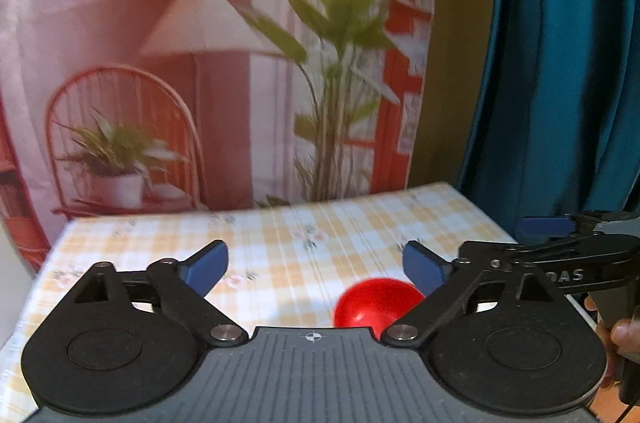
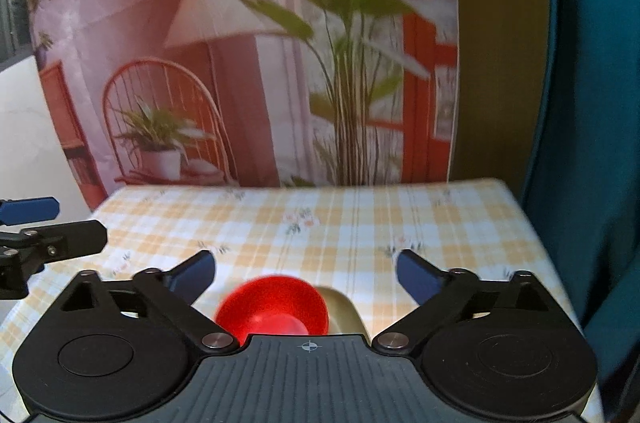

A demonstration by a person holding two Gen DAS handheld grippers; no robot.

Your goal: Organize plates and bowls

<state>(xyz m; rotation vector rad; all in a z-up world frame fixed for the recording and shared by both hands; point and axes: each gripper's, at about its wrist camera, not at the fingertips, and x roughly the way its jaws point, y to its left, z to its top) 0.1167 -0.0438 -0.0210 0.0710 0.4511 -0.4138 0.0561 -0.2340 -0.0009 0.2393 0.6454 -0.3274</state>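
Presently listed: left gripper point(image 1: 316, 269) and right gripper point(image 2: 306, 271), both spread wide and empty above checked tablecloth point(image 2: 340, 223); red bowl point(image 2: 274, 309) upright near front edge, touching beige dish point(image 2: 344, 311) just behind-right; printed backdrop point(image 2: 240, 43) beyond.

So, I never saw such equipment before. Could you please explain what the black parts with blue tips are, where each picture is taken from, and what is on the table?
No robot here: a person holds two tools, one per hand. Each picture comes from a camera on one tool, looking forward along its fingers. The left hand-held gripper and the right hand-held gripper are both open and hold nothing. On the checkered tablecloth lies a red bowl, with a beige dish just behind it, mostly hidden. In the left view the other tool appears at the right edge. The plants and lamp behind are a printed backdrop.
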